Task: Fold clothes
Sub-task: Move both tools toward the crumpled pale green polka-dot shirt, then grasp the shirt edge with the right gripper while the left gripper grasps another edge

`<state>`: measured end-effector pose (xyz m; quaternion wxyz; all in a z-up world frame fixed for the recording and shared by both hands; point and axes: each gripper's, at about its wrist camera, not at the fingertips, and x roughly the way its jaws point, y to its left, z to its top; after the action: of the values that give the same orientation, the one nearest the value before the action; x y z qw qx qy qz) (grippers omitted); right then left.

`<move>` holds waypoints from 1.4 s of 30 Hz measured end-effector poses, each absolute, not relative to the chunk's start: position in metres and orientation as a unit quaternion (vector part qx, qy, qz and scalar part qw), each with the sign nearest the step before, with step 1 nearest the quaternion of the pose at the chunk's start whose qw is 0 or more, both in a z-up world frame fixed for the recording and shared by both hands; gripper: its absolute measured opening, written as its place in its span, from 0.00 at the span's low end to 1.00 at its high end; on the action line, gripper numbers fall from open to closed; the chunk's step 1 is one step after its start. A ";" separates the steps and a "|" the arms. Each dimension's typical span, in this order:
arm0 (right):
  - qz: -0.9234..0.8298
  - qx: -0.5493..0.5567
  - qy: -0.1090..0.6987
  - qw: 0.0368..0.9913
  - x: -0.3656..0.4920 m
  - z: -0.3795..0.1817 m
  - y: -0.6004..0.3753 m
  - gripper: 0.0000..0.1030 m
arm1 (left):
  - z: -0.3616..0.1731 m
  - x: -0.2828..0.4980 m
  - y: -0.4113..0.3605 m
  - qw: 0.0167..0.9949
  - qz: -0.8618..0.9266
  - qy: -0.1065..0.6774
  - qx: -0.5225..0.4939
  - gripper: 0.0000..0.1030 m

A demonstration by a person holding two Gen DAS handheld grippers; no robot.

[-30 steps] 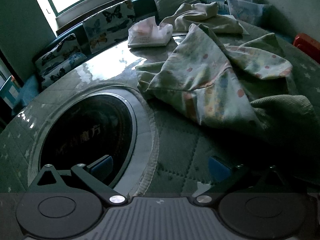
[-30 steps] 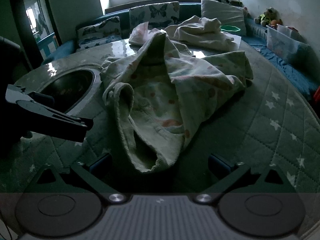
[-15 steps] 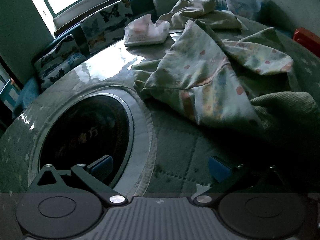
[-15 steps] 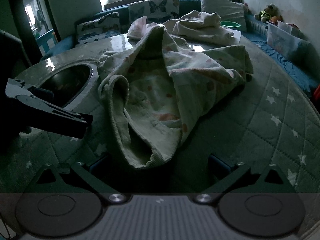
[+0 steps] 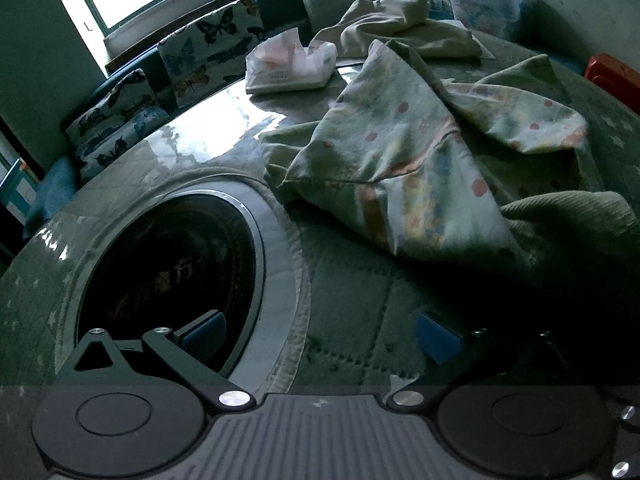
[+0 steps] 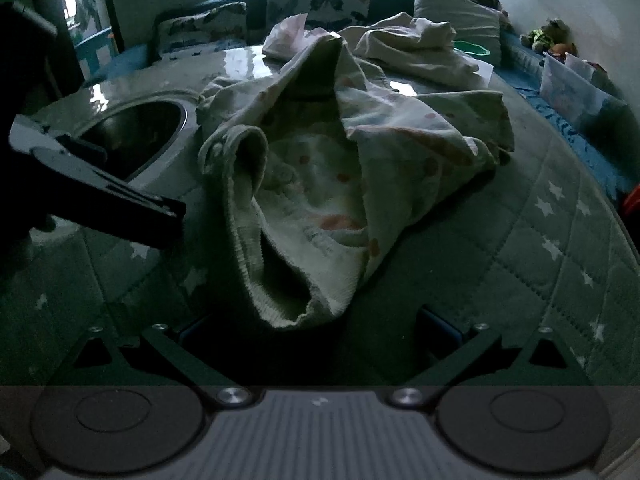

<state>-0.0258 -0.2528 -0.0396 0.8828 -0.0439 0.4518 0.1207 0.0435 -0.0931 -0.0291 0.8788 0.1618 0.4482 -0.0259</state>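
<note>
The garment (image 6: 320, 168) before me is soft printed cloth with a ribbed knit cuff (image 6: 280, 296) — matt all over. Under it lies a quilted fabric mat (image 6: 540, 260), stitched and dull, beside a glossy tabletop (image 5: 208, 136) and a polished metal ring (image 5: 264, 248) — my own fingers (image 5: 438, 338) are matt plastic

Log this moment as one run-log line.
step: approach | left gripper: open, empty | right gripper: open at ribbed hem | printed garment: crumpled, unfolded

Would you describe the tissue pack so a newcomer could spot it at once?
Find the round quilted table; on its glossy far side, before the butterfly cushions, sits the tissue pack. Unlike the spotted garment and cream cloth nearby, it is boxy, with tissue sticking up.
</note>
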 end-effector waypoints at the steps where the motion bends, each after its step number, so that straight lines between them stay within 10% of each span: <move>1: 0.120 -0.045 0.452 0.883 -0.026 -0.040 -0.253 1.00 | -0.029 0.044 -0.093 0.879 -0.026 0.448 0.161 1.00; 42: 0.157 -0.058 0.366 0.915 -0.008 0.038 -0.274 1.00 | 0.038 0.088 -0.098 0.915 -0.044 0.378 0.139 1.00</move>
<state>-0.0083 -0.2740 0.0385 0.9153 -0.0581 0.3663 0.1569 0.0881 -0.0981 0.0380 0.9145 0.1386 0.3776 -0.0437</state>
